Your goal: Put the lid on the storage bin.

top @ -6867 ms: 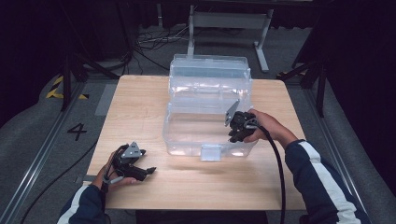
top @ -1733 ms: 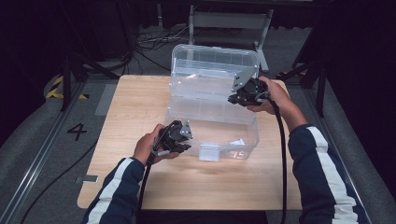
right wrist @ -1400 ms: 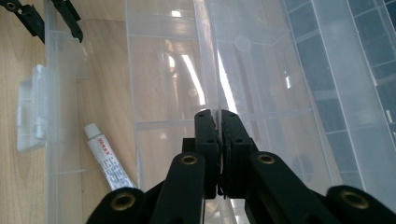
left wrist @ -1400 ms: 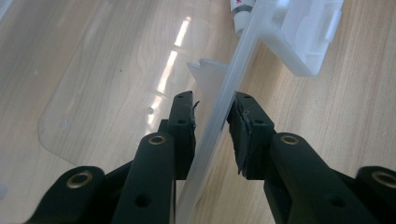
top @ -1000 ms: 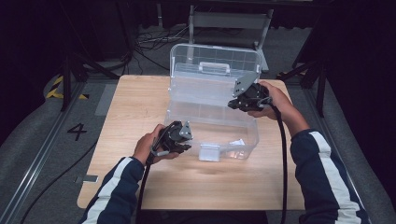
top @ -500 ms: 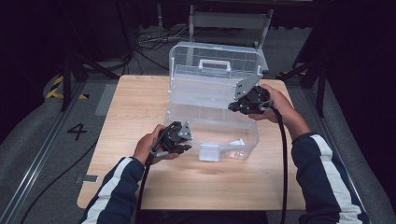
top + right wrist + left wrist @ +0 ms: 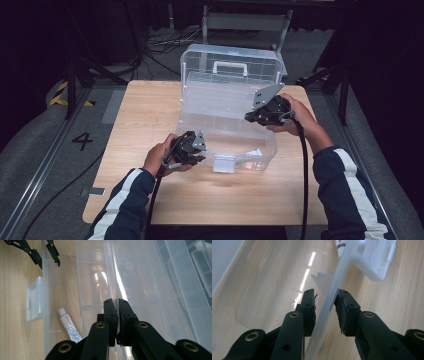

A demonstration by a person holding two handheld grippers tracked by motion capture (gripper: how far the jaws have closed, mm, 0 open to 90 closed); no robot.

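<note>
My right gripper [image 7: 252, 118] had its fingers [image 7: 110, 315] pinched tight on a thin clear plastic panel [image 7: 115, 285] inside the clear box [image 7: 227, 100]; whether it was a tray edge or the lid's rim, I could not tell. My left gripper [image 7: 199, 152] sat at the front wall [image 7: 332, 302] of the box, near its left corner, fingers [image 7: 308, 306] narrowed to either side of that wall; one looked to touch it, the other stood just off, so I read it as a brace and not a full clamp.

The box stood in the middle of the table [image 7: 150, 110], lid [image 7: 230, 67] tipped up and back with its white handle [image 7: 230, 65] showing, the white latch [image 7: 224, 163] hanging at the front; a small white tube [image 7: 68, 327] lay on the floor of the box near the front wall.

To do this well, I judged, the right had to move along the panel's own line, no twisting, since thin plastic flexes and slips; the left had to keep the base from sliding.

Room: open table to the left and in front; the right edge lay close beside my right hand [image 7: 295, 112]; the raised lid stood just behind it, so the free way was up and toward me.
</note>
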